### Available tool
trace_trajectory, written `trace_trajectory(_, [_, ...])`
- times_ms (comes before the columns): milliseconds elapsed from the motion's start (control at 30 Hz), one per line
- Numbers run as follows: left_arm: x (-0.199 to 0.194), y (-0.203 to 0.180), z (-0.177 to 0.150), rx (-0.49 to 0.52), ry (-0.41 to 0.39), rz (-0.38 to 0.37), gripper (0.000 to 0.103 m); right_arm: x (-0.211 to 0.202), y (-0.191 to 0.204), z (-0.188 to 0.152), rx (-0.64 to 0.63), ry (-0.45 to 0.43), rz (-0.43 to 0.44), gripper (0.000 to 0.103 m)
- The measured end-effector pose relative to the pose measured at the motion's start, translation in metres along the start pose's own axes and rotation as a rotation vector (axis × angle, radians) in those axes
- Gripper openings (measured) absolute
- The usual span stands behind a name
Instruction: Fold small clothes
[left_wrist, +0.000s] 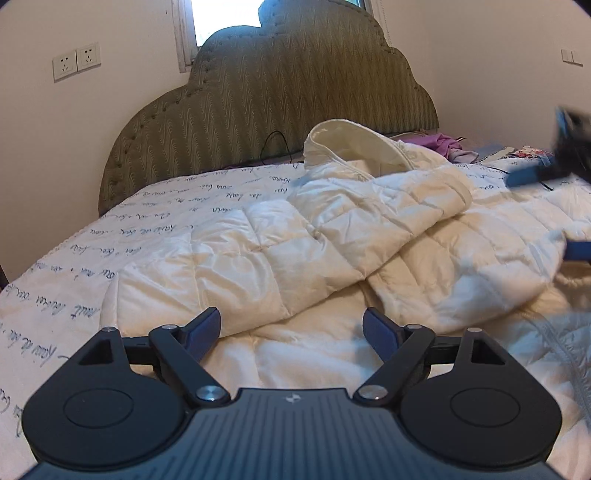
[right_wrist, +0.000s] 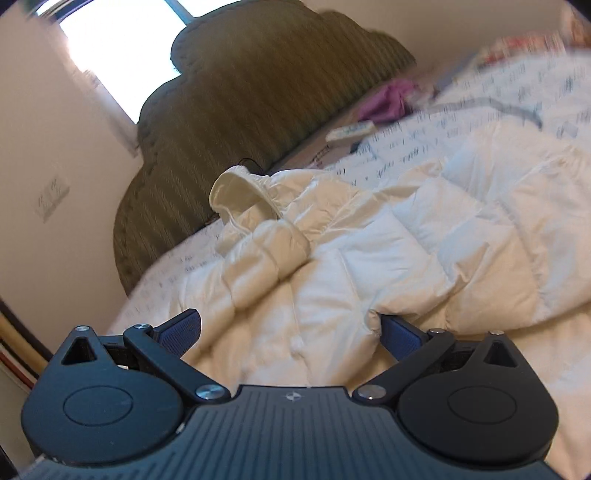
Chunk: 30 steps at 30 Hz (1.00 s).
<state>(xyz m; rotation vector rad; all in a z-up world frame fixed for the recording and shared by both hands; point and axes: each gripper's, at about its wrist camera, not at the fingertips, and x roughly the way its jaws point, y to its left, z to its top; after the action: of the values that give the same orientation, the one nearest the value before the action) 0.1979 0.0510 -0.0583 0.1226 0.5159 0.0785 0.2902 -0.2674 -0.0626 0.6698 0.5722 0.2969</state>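
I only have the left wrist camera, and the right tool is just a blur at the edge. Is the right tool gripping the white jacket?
Observer: No. The right tool is open, and the white jacket lies between its jaws.
Operator: Is either finger touching it?
Observer: A fold of the jacket covers the tip of the finger on the picture's right. The other finger shows in full.
Operator: Is anything lying by the purple cloth?
Observer: A flat white thing, perhaps a remote, lies just in front of it.
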Motion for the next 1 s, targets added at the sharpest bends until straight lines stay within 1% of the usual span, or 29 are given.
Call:
trace_trajectory(67, [0.001, -0.002, -0.002, 0.013, -0.003, -0.002, 0.086, 0.019, -0.011, 0.015, 0.119, 0.017, 0.041, 0.103])
trace_trajectory(100, [0.000, -0.003, -0.002, 0.017, -0.010, -0.007, 0.086, 0.028, -0.015, 0.021, 0.156, 0.024, 0.053, 0.103])
trace_trajectory(167, [-0.002, -0.005, -0.004, 0.022, -0.023, -0.014, 0.086, 0.047, -0.019, 0.027, 0.216, 0.042, 0.065, 0.103])
trace_trajectory(233, [-0.003, -0.005, -0.005, 0.024, -0.030, -0.014, 0.086, 0.058, -0.016, 0.030, 0.256, 0.064, 0.072, 0.102])
trace_trajectory(267, [-0.003, -0.004, -0.005, 0.022, -0.030, -0.015, 0.087, 0.057, -0.011, 0.031, 0.255, 0.064, 0.073, 0.102])
trace_trajectory(333, [-0.003, -0.003, -0.006, 0.013, -0.031, -0.020, 0.087, 0.044, 0.002, 0.029, 0.224, 0.028, 0.053, 0.102])
trace_trajectory(400, [-0.004, 0.000, -0.006, 0.000, -0.028, -0.024, 0.087, 0.029, 0.015, 0.025, 0.135, 0.030, 0.022, 0.102])
trace_trajectory(433, [-0.004, 0.000, -0.006, -0.005, -0.025, -0.023, 0.087, 0.027, 0.018, 0.022, 0.096, 0.065, -0.014, 0.102])
trace_trajectory(467, [-0.003, 0.001, -0.005, -0.010, -0.025, -0.019, 0.087, 0.030, 0.017, 0.018, 0.077, 0.139, -0.045, 0.102])
trace_trajectory(500, [-0.004, 0.002, -0.005, -0.014, -0.029, -0.014, 0.087, 0.036, 0.014, 0.012, 0.077, 0.247, -0.052, 0.102])
trace_trajectory(533, [-0.006, 0.003, -0.005, -0.017, -0.039, -0.008, 0.087, 0.040, 0.010, 0.006, 0.095, 0.347, -0.033, 0.094])
trace_trajectory(567, [-0.010, 0.003, -0.005, -0.021, -0.056, -0.003, 0.087, 0.037, 0.010, 0.001, 0.105, 0.366, -0.005, 0.092])
trace_trajectory(600, [-0.013, 0.003, -0.004, -0.024, -0.080, 0.001, 0.087, 0.031, 0.013, 0.001, 0.096, 0.351, 0.027, 0.092])
trace_trajectory(633, [-0.018, 0.003, -0.005, -0.023, -0.108, 0.005, 0.087, 0.025, 0.018, 0.004, 0.081, 0.314, 0.069, 0.092])
trace_trajectory(700, [-0.023, 0.000, -0.005, -0.009, -0.147, 0.021, 0.087, 0.016, 0.030, 0.017, 0.057, 0.203, 0.138, 0.092])
trace_trajectory(733, [-0.024, -0.001, -0.005, -0.002, -0.154, 0.028, 0.087, 0.017, 0.033, 0.022, 0.057, 0.158, 0.162, 0.093])
trace_trajectory(767, [-0.023, -0.002, -0.005, 0.002, -0.153, 0.029, 0.087, 0.024, 0.033, 0.030, 0.081, 0.125, 0.186, 0.094])
trace_trajectory(800, [-0.022, -0.002, -0.005, 0.003, -0.147, 0.027, 0.087, 0.034, 0.028, 0.034, 0.125, 0.119, 0.191, 0.096])
trace_trajectory(833, [-0.021, -0.002, -0.005, 0.002, -0.144, 0.027, 0.087, 0.046, 0.023, 0.037, 0.185, 0.134, 0.162, 0.092])
trace_trajectory(867, [-0.021, -0.001, -0.005, -0.003, -0.145, 0.024, 0.087, 0.055, 0.019, 0.038, 0.246, 0.164, 0.123, 0.091])
trace_trajectory(900, [-0.021, 0.001, -0.005, -0.011, -0.147, 0.021, 0.087, 0.059, 0.018, 0.036, 0.272, 0.197, 0.112, 0.091])
trace_trajectory(933, [-0.021, 0.002, -0.005, -0.019, -0.151, 0.018, 0.087, 0.059, 0.025, 0.035, 0.249, 0.237, 0.120, 0.092])
trace_trajectory(1000, [-0.022, 0.005, -0.004, -0.036, -0.161, 0.017, 0.087, 0.052, 0.053, 0.025, 0.068, 0.349, 0.187, 0.096])
